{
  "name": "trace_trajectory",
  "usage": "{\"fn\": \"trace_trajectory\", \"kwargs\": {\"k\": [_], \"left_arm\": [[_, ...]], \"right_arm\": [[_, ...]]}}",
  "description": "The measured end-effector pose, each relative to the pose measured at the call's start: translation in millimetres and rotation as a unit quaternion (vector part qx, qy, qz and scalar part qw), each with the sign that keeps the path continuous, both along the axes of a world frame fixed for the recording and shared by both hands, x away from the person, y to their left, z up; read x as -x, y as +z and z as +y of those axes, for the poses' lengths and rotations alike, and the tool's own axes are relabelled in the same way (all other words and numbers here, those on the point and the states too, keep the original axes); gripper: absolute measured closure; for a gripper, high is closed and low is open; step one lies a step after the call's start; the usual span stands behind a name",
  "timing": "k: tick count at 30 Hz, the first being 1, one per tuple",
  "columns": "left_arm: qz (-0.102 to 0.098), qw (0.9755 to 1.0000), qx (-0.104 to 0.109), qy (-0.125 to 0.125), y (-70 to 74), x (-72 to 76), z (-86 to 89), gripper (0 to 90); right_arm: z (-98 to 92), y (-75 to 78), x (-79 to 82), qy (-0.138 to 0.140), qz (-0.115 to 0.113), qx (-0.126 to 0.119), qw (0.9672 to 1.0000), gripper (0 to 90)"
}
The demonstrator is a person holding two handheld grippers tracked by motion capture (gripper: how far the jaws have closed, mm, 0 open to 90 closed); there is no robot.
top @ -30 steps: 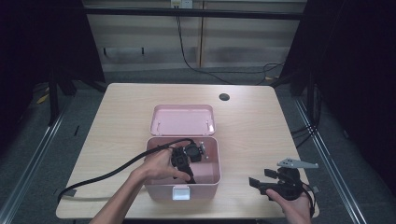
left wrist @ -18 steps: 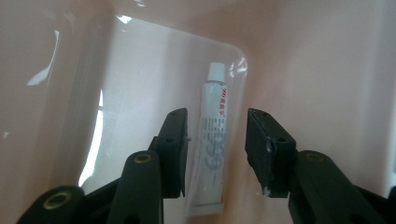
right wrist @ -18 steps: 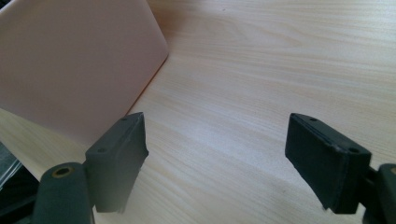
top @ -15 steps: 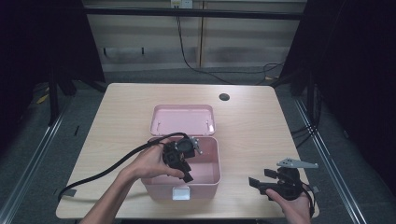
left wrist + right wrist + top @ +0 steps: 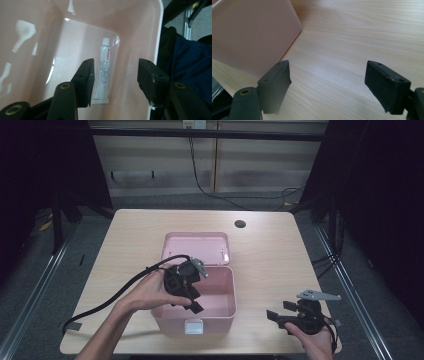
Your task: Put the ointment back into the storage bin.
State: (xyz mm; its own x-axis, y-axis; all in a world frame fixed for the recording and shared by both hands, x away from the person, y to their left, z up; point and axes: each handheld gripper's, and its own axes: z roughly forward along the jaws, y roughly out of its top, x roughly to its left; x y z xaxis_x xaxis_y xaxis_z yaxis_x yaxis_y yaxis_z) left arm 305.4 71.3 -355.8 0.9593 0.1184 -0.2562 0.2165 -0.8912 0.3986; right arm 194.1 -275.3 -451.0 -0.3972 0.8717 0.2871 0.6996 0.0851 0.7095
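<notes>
An open pink box stands on the table's near middle. My left gripper hangs tilted over the box's left half, held by a hand. Its jaws have just been opening and now stand apart around nothing. In the left gripper view a white tube lies flat on the floor of the box, below and beyond the left gripper, touching neither pad. My right gripper rests at the table's front right with jaws wide and nothing between them. The right gripper looks across bare wood past the box.
The box's lid leans back behind it, and a white latch sits on its front wall. A black cable trails from the left gripper to the table's front left. A dark round hole marks the far side of the table.
The left gripper has risen from low inside the box to above its rim, shifting slightly left. The right gripper has not moved.
</notes>
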Motion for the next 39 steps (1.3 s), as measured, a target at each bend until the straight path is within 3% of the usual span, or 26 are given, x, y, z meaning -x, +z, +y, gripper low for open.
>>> {"fn": "trace_trajectory", "kwargs": {"k": [11, 19, 28, 34, 35, 39], "left_arm": [[-0.037, 0.9989, 0.02, 0.023, 19.6, 8.6, 20.0, 39.4], [-0.063, 0.9963, 0.04, 0.044, 31.8, 13.8, 45.6, 37.6], [-0.079, 0.9906, 0.078, 0.079, 32.9, 16.3, 74.1, 37.1], [-0.096, 0.9872, 0.088, 0.092, 32.0, 19.2, 90.6, 37.1], [-0.095, 0.9855, 0.097, 0.102, 31.5, 20.2, 93.1, 37.1], [-0.104, 0.9827, 0.106, 0.111, 29.7, 22.1, 104.6, 36.9]], "right_arm": [[-0.3, 0.2, 0.3, -0.001, 0.0, 0.0, 1.0, 20.5], [-0.3, 0.2, 0.4, -0.002, 0.0, 0.0, 1.0, 20.6], [-0.2, -0.1, 0.1, -0.004, 0.001, 0.001, 1.0, 20.8], [0.0, -0.2, 0.0, -0.005, 0.0, 0.004, 1.0, 21.1], [-0.2, -0.4, -0.1, -0.006, 0.0, 0.005, 1.0, 21.1], [0.0, -1.5, -1.0, -0.007, -0.002, 0.006, 1.0, 22.5]]}}
